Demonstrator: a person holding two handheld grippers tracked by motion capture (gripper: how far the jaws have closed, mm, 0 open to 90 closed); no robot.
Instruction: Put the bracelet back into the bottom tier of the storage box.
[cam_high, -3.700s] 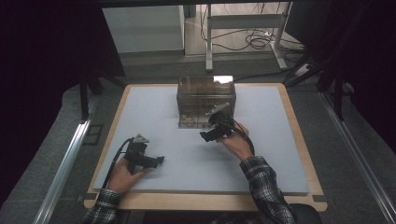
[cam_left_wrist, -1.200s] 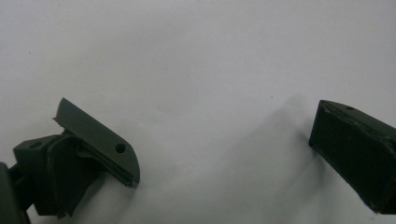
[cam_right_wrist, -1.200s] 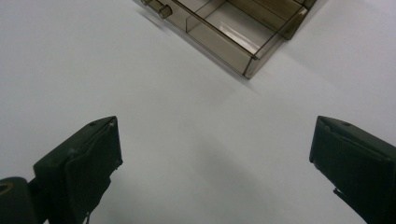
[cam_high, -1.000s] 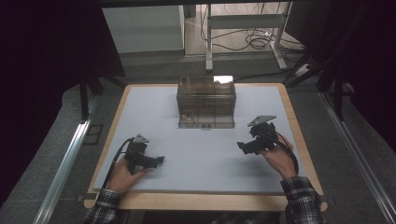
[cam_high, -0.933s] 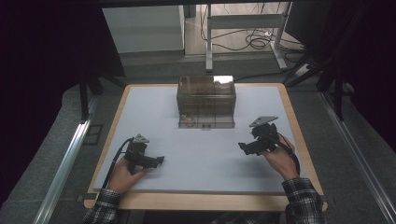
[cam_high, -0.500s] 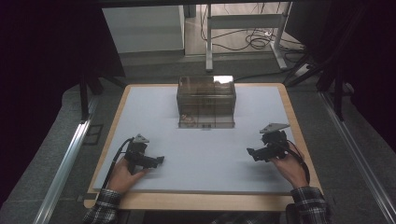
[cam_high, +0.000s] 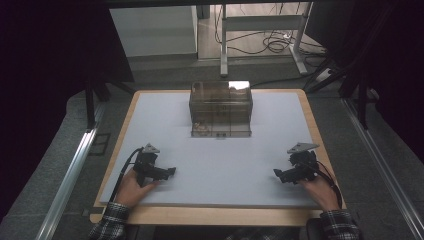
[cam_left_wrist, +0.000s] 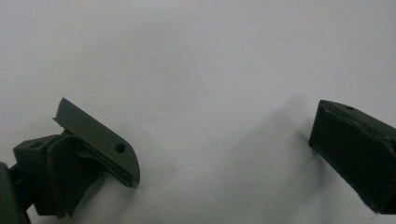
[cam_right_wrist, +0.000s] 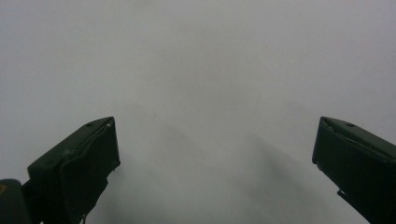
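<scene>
Overhead, pale mat (cam_high: 220, 160) spans the wooden table (cam_high: 210, 215), bare under and between both claws; clear box (cam_high: 221, 109) sits at the far middle edge, well ahead of both, off to the right of the left gripper (cam_high: 169, 172) and to the left of the right gripper (cam_high: 278, 174). Left gripper rests low on the mat at near left, jaws spread wide with nothing between; right gripper likewise at near right, jaws wide apart, empty, its grey plate (cam_high: 302, 147) on top. Each is held by a hand (cam_high: 131, 189) in a plaid sleeve (cam_high: 111, 225)
</scene>
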